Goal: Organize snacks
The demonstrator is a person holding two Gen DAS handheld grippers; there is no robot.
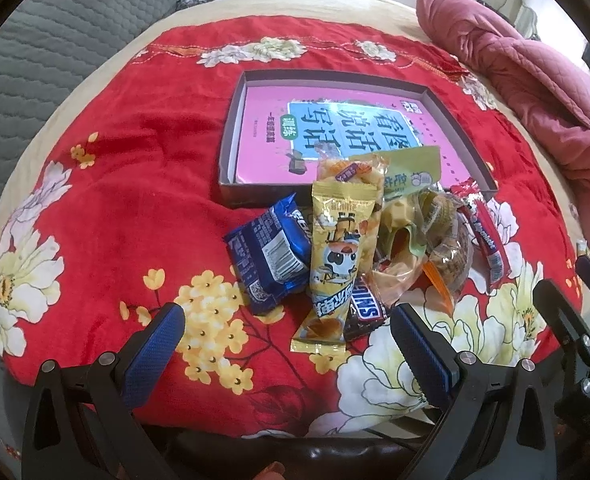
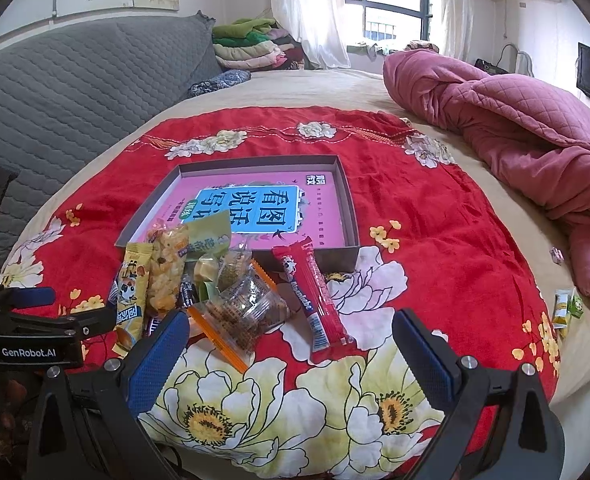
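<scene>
Snacks (image 1: 359, 248) lie in a loose heap on the red floral blanket (image 1: 115, 208), just in front of the shallow box (image 1: 231, 136), which holds only a pink book (image 1: 263, 128); by my judgement nothing is sorted yet. I hold my left gripper (image 1: 287, 344) and right gripper (image 2: 291, 344) near the heap, both wide open and empty.

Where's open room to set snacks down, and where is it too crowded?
The far half of the shallow box, over the pink book, is free. So is the red cloth left of the blue packet. It is crowded at the snack pile, which overlaps the box's near edge.
</scene>
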